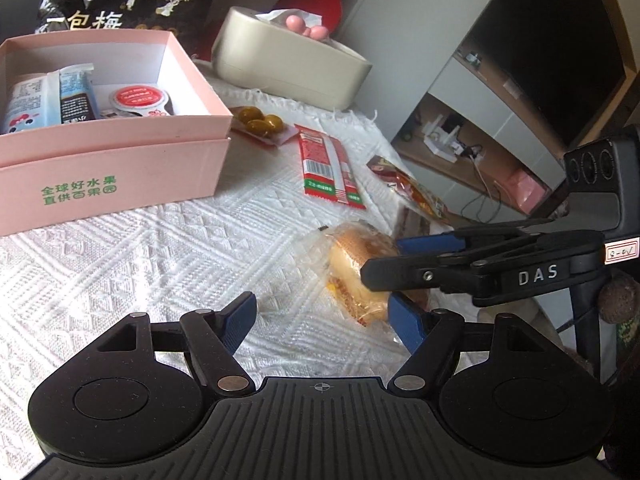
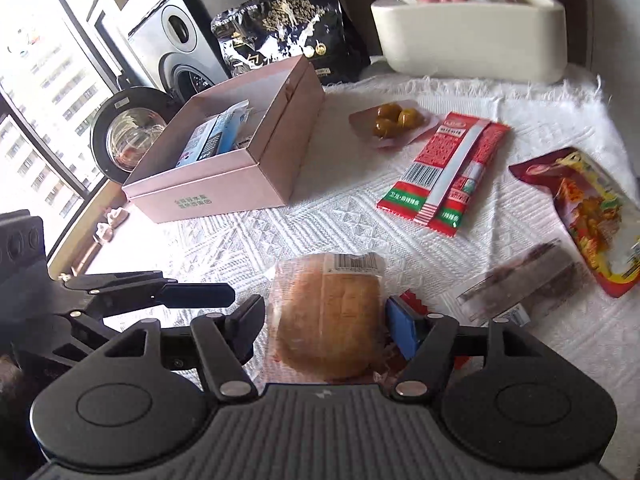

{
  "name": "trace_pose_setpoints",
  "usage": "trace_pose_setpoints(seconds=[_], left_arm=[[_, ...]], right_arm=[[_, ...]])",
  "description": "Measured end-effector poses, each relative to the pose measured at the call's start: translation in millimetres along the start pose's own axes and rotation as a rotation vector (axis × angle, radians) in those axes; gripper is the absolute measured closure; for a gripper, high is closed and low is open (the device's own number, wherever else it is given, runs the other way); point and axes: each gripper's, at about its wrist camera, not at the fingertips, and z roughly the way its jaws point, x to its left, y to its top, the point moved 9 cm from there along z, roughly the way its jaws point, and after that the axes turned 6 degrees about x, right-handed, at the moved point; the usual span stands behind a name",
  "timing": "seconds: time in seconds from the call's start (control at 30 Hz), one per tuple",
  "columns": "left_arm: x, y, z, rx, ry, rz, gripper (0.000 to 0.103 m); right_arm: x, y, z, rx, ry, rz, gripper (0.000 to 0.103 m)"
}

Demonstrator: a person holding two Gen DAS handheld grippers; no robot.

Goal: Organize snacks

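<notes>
Right wrist view: the white textured cloth [image 2: 320, 216] covers the desk and carries everything. At upper left of centre sits one pink box [image 2: 248, 172], lid off and mouth up, so snacks can be dropped straight in; it already holds at least three packets, a blue-and-white one the plainest. At bottom centre lies one wrapped bread bun [image 2: 328, 316], flat on the cloth, with the right claw [image 2: 324, 324] straddling it. Its fingers stand apart on either side; whether the pads press the wrapper I cannot tell. Probably this is the next snack for the box.

Four other snacks lie loose to the right: one red-and-green packet [image 2: 444, 168], one red noodle-picture bag [image 2: 592, 212], one dark clear-wrapped bar [image 2: 524, 284] and one packet of three green olives [image 2: 394, 122].

Left wrist view: the left claw [image 1: 320, 320] hangs wide and empty over bare cloth at lower centre.
</notes>
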Motion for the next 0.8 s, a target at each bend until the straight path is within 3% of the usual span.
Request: trace_pose_setpoints(seconds=[0.1, 0.23, 0.3, 0.37, 0.47, 0.53, 0.67, 0.8], left_arm=[[-4.2, -1.6, -1.8, 0.0, 0.0, 0.008, 0.025], [-15.9, 1.4, -3.3, -0.004, -0.025, 0.023, 0.025], [-25.4, 2.9, -1.8, 0.0, -0.036, 0.042, 0.025], [-38.2, 1.8, -1.1, 0.011, -0.048, 0.077, 0.025], [-58.1, -3.0, -1.7, 0.03, -0.074, 0.146, 0.025], [-67.8, -7.6, 1.9, 0.052, -0.085, 0.188, 0.025], [-81.3, -17.7, 18.4, 0.109, -0.089, 0.234, 0.025], [-74.7, -11.0, 30.5, 0.104, -0.042, 0.195, 0.025]], right_arm=[[-7.6, 2.6, -25.6, -0.093, -0.057, -0.036, 0.025], [-54.9, 20.3, -49.4, -0.234, -0.258, -0.048, 0.016], [-88.4, 31.2, -46.1, -0.247, -0.376, -0.068, 0.016], [-127.4, 43.5, -31.8, -0.202, -0.456, -0.049, 0.016], [-178.4, 51.7, -6.3, -0.113, -0.449, 0.037, 0.012], [-192.5, 51.5, -5.5, -0.133, -0.419, 0.111, 0.011], [-175.8, 35.2, -14.6, -0.159, -0.48, 0.055, 0.022], [-142.0, 8.7, -24.7, -0.153, -0.508, -0.045, 0.025]])
